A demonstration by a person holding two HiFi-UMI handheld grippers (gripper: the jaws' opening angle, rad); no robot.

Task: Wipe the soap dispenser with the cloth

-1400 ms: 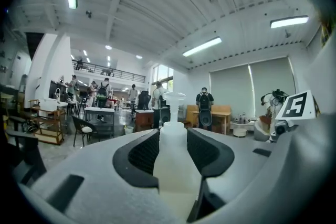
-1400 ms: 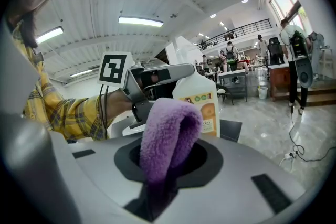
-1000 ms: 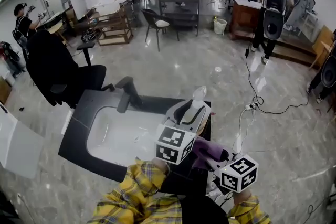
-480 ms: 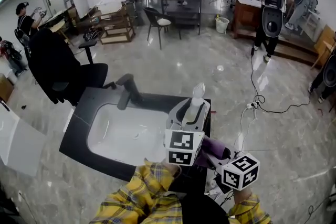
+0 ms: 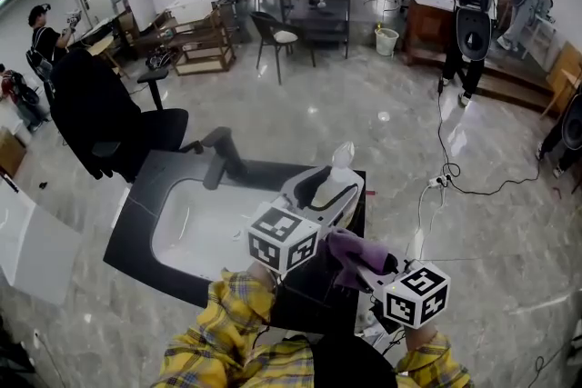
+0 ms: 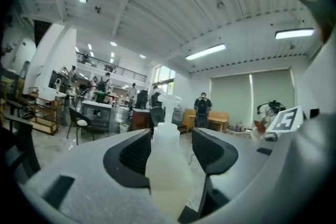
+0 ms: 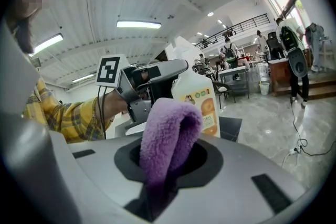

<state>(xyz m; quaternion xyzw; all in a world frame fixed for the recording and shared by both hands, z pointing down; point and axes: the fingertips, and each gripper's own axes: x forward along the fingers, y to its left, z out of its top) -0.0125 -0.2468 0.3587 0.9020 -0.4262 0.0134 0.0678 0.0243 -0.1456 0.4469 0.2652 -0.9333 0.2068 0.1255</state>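
soap dispenser (image 6: 167,165) base out of sight, cloth (image 7: 169,136) end hidden between jaws

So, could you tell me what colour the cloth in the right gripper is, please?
Purple; the cloth shows best in the right gripper view.

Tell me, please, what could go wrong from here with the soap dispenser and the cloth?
The left gripper has just been opening its jaws, leaving the soap dispenser loose between them; a push from the cloth in the right gripper might tip it. It seems to stand near the counter edge beside the sink, so it could fall.
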